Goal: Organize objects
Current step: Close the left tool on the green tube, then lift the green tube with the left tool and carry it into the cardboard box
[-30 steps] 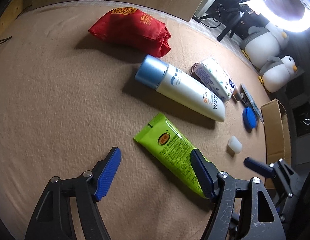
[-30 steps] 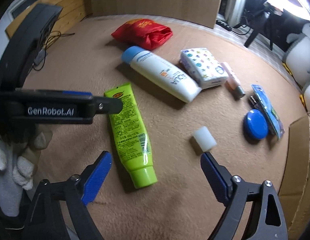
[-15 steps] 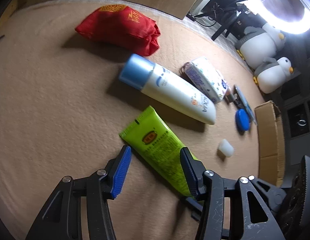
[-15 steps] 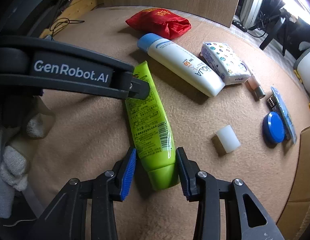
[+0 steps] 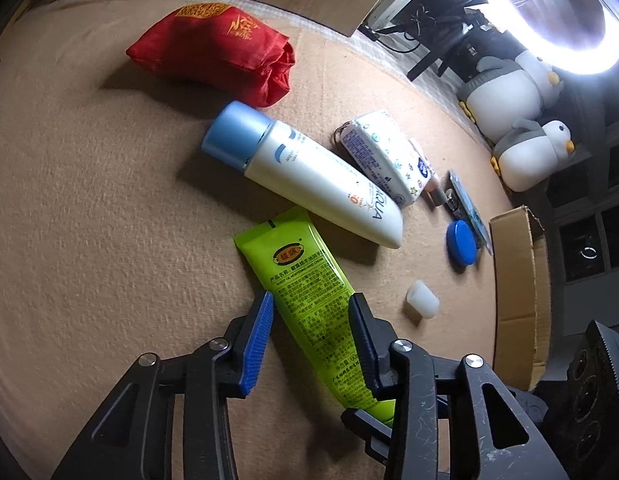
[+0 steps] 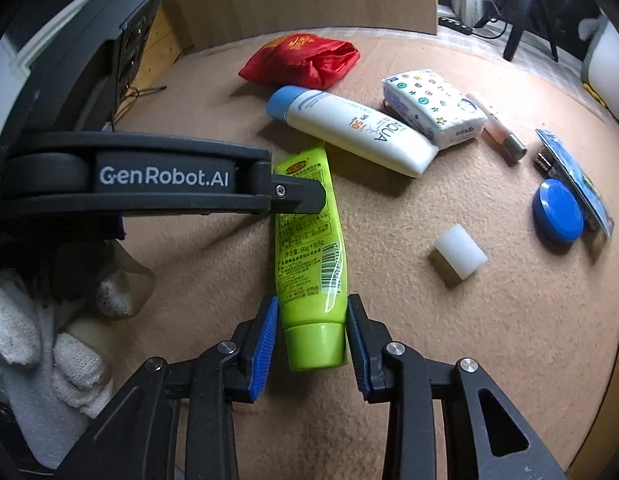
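A lime-green tube (image 5: pixel 309 288) lies on the tan felt table (image 5: pixel 89 220). My left gripper (image 5: pixel 309 312) straddles the tube's middle, its blue pads close on both sides. My right gripper (image 6: pixel 311 320) straddles the tube (image 6: pixel 309 248) at its cap end (image 6: pixel 315 344), pads against its sides. The left gripper's body (image 6: pixel 161 178) crosses the right wrist view over the tube's crimped end. Both sets of jaws look closed onto the tube.
A white sunscreen bottle with a blue cap (image 5: pixel 301 172), a red pouch (image 5: pixel 213 52), a tissue pack (image 5: pixel 381 156), a pink lip tube (image 6: pixel 497 128), a blue round lid (image 6: pixel 557 212), a white cap (image 6: pixel 461 252), a blue card (image 6: pixel 577 180). A cardboard box (image 5: pixel 517 280) stands at right.
Both grippers moved in over the green tube and narrowed from wide open until their pads sit against it. The left one now sits further up the tube.
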Motion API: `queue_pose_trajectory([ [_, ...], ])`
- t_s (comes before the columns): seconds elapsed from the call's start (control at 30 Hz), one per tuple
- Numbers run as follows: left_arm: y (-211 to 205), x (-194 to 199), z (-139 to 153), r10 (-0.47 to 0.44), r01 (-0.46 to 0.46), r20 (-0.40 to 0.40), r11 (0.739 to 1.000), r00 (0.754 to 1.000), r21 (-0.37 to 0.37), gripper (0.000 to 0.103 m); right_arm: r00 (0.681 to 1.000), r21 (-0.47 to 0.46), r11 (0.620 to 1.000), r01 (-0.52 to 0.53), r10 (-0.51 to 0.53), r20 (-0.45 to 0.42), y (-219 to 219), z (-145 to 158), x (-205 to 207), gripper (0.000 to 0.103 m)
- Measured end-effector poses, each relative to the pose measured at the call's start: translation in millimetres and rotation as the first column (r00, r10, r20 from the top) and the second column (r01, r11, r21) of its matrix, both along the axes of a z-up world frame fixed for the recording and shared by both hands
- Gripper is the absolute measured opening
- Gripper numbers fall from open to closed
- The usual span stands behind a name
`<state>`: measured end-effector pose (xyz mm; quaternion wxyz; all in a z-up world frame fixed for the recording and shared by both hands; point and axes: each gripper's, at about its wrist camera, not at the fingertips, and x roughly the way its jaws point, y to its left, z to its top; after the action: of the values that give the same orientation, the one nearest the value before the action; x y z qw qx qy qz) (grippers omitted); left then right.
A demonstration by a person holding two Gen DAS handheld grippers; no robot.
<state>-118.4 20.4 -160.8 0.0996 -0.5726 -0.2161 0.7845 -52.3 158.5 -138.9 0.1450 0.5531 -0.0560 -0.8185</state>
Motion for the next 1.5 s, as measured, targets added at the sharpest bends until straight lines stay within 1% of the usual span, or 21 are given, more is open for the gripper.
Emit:
queue_pose_trajectory([
  [0.13,2,2,6,0.000,0.000,-0.009,1.000,1.000,0.017,0.040,0.999,-0.037,0.999,0.030,-0.030,-0.013,5,9,2,0.031],
  [0.23,5,3,11,-0.005,0.005,-0.017,1.000,1.000,0.021,0.039,0.999,-0.031,0.999,0.030,-0.031,-0.040,6,18,4,0.030],
  [0.37,11,5,14,-0.014,0.014,-0.019,1.000,1.000,0.028,0.038,0.998,-0.039,0.999,0.036,-0.038,-0.049,12,24,9,0.030],
  [0.5,11,11,5,0.007,-0.008,0.015,0.996,1.000,0.088,0.042,0.998,-0.060,0.997,0.053,-0.055,-0.034,20,20,9,0.030],
  [0.6,11,13,0,0.014,-0.017,0.025,0.994,1.000,0.110,0.043,0.998,-0.080,0.995,0.066,-0.067,-0.008,24,13,9,0.030],
  [0.73,10,12,-3,0.029,-0.036,0.045,0.985,0.999,0.171,0.045,0.997,-0.102,0.991,0.083,-0.083,0.000,29,13,10,0.030],
  [0.87,10,14,-5,0.042,-0.050,0.046,0.980,0.998,0.190,0.044,0.997,-0.103,0.991,0.083,-0.083,0.000,30,13,11,0.030],
  [0.97,10,14,-1,0.041,-0.046,0.030,0.983,0.999,0.178,0.037,0.996,-0.097,0.991,0.088,-0.088,-0.002,31,12,11,0.030],
  [1.07,12,13,5,0.028,-0.029,0.011,0.986,1.000,0.164,0.034,0.995,-0.100,0.990,0.098,-0.099,-0.004,33,11,12,0.030],
  [1.27,15,14,18,0.021,-0.017,-0.026,0.987,0.999,0.158,0.031,0.995,-0.084,0.992,0.097,-0.100,-0.031,34,17,17,0.030],
  [1.37,18,15,28,0.019,-0.011,-0.050,0.988,0.999,0.155,0.031,0.993,-0.081,0.992,0.100,-0.104,-0.047,36,23,19,0.030],
  [1.5,28,12,44,-0.006,0.019,-0.087,0.989,0.996,0.146,0.030,0.991,-0.077,0.991,0.110,-0.115,-0.070,42,32,21,0.030],
])
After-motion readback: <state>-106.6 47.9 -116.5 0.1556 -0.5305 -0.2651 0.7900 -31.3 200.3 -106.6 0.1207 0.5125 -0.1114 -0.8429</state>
